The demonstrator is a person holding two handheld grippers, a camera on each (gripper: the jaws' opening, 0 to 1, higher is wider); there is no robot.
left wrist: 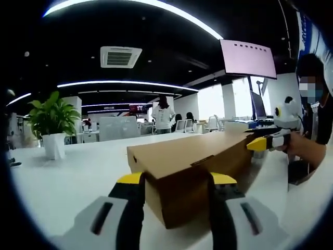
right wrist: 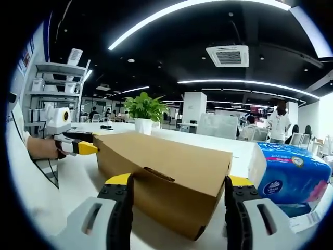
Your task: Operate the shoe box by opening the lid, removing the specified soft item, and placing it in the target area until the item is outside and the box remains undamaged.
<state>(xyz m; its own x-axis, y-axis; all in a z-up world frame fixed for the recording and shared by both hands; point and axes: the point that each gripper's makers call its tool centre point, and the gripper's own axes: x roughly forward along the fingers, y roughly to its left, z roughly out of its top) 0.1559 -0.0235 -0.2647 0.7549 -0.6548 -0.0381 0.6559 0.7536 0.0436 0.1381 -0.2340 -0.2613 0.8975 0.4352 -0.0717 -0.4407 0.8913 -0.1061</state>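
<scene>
A closed brown cardboard shoe box lies on a white table, its lid down and a small tab slot in its front edge. My left gripper is open wide, its yellow-tipped jaws flanking the near corner of the box. The right gripper shows at the far end of the box, held by a hand. In the right gripper view the same box runs away to the left. My right gripper is open, with a jaw on each side of the box's near end. The left gripper sits at the far end.
A blue plastic pack of tissues lies just right of the box. A potted plant stands farther back on the table. The person holding the grippers is close behind the box. Desks, shelves and people fill the office behind.
</scene>
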